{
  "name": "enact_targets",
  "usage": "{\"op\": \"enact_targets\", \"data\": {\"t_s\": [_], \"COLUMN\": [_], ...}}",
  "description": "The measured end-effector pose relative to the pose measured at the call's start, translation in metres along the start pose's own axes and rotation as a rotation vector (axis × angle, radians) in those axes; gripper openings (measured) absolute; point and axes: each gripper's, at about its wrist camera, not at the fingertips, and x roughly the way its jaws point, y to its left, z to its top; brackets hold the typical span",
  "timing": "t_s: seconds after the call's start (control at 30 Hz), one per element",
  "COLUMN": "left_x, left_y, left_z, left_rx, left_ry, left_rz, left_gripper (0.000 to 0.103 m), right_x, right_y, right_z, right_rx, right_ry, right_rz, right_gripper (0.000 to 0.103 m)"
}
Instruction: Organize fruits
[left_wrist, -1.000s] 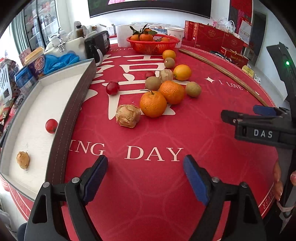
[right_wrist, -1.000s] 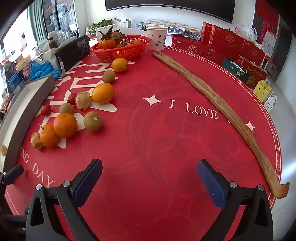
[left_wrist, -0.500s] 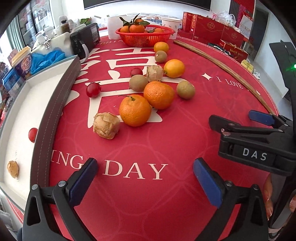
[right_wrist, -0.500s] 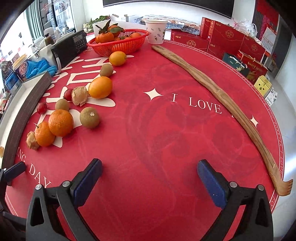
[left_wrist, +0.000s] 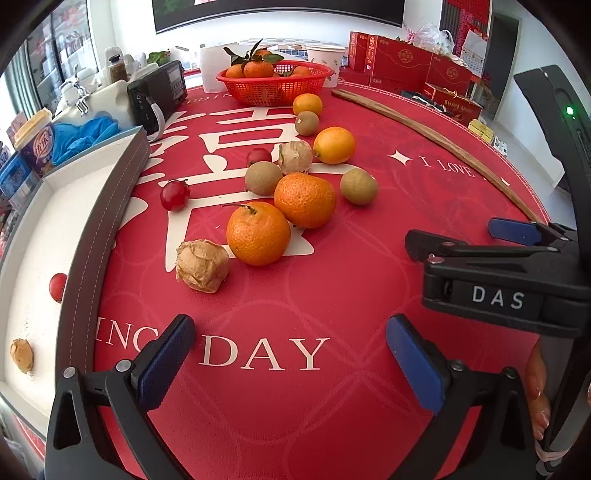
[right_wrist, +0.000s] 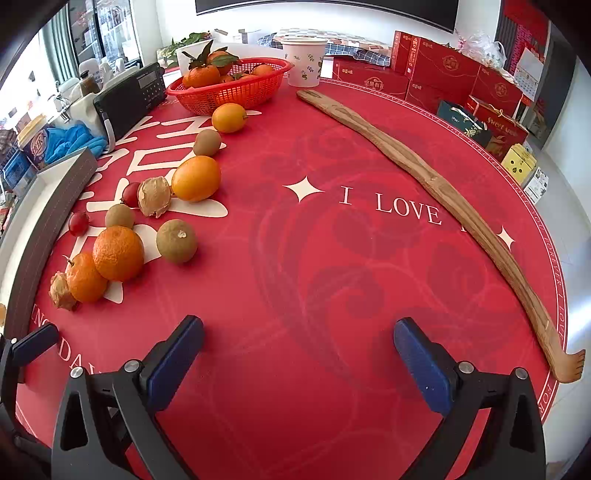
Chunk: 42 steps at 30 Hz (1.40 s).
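Both hand-held grippers empty, jaws spread wide, hovering over the red tabletop (right_wrist: 332, 295); fruit loose on it.

Left hand-held gripper (left_wrist: 290, 354) points at the fruit cluster: husked fruit (left_wrist: 201, 265) nearest, touching-close to a stemmed mandarin (left_wrist: 258, 233), second mandarin (left_wrist: 304, 199) behind, brown round fruits (left_wrist: 263, 178) (left_wrist: 358, 186), cherry tomato (left_wrist: 174, 195), another orange (left_wrist: 334, 144). Tray (left_wrist: 99, 221) at left edge holds a red tomato (left_wrist: 57, 287) and a small brown fruit (left_wrist: 22, 355). Right hand-held gripper (right_wrist: 298, 354) over bare cloth, fruit row to its left. Red basket (right_wrist: 229, 86) of mandarins at far side; wooden back scratcher (right_wrist: 443, 192) lies across the right.
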Motion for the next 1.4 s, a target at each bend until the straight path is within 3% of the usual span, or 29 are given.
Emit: {"op": "enact_targets", "data": {"t_s": [1.4], "left_x": [-0.0020], "left_y": [-0.0004], "left_z": [-0.0027], "left_rx": [-0.007], "left_ry": [-0.034], "left_rz": [0.005], "left_gripper": [0.103], "right_x": [0.0003], "right_y": [-0.0008], "right_z": [0.0014], "right_rx": [0.008], "right_ry": [-0.002], "right_rz": [-0.006], "right_gripper": [0.103]}}
